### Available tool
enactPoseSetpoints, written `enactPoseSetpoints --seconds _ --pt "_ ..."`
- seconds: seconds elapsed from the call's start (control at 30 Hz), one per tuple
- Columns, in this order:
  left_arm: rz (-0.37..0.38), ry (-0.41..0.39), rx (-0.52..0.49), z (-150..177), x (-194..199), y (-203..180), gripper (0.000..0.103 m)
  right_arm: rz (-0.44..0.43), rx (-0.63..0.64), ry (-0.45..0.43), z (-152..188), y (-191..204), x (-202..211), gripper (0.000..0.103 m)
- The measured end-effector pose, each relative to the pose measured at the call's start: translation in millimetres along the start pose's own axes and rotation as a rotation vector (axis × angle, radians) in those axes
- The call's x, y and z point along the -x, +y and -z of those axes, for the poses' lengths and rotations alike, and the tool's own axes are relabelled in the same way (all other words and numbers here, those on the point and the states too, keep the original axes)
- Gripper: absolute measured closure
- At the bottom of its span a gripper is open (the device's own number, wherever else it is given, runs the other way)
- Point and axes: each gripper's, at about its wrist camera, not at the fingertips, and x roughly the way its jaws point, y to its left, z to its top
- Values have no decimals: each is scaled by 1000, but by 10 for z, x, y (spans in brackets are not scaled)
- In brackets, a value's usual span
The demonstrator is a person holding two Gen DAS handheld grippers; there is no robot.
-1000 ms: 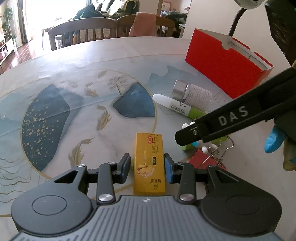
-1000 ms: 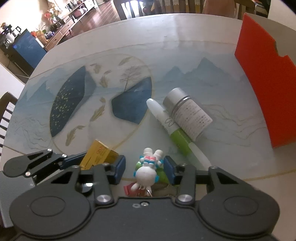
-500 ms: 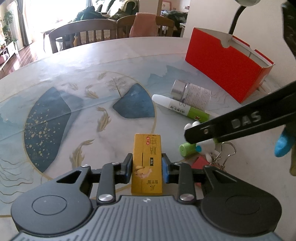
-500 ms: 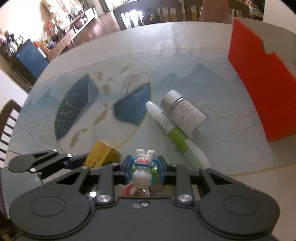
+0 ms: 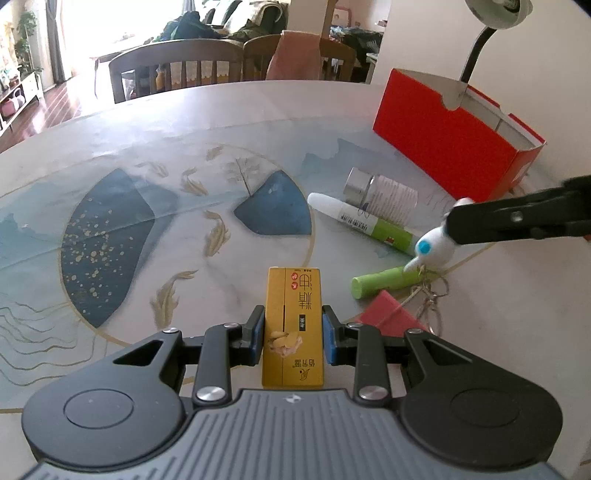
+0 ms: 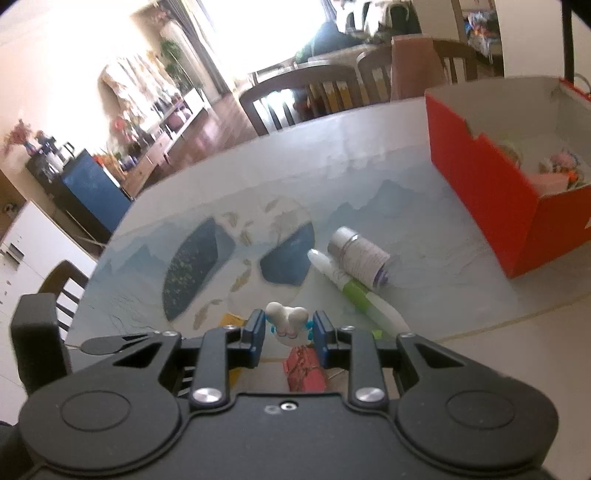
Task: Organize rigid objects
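Left hand-held gripper [image 5: 293, 334] clamps the yellow carton [image 5: 293, 328] on the desk [image 5: 147, 147]. Right hand-held gripper [image 6: 288, 332] grips the rabbit keychain [image 6: 287, 321], lifted near the red box [image 6: 480, 184]. Only the right view shows items inside the box.

Yellow carton [image 5: 293, 325] clamped flat between left tongs [image 5: 293, 334]; white rabbit keychain [image 6: 288, 323] gripped in right tongs [image 6: 289, 332], lifted.

red box [image 6: 491, 206] contents blurred, lamp [image 5: 495, 14] head cropped
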Motion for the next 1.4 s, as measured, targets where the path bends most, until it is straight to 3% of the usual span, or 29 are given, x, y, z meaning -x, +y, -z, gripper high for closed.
enactPoseSetpoints --seconds 0.1,0.37,0.53,0.77,0.83,0.97,1.0,1.4 --pt "1 -7 8 9 44 -8 73 -13 20 -28 16 4 120 87" --pt "6 -23 21 40 146 -40 73 1 -16 -49 30 -132 291 89" --pt "6 -29 29 64 191 -48 73 1 -8 17 128 -199 270 88" --pt "-4 -22 38 115 224 -37 73 6 3 155 418 -132 -10 75" --pt "-7 -21 39 126 233 -33 73 17 -3 179 510 -97 -64 67" --pt "-12 -19 41 147 248 -24 73 36 -31 201 626 -23 -150 34" --pt "-13 -19 41 153 255 -19 73 45 -45 205 638 -1 -175 32" --pt "-33 -21 56 204 319 87 73 242 -177 238 618 136 -522 35"
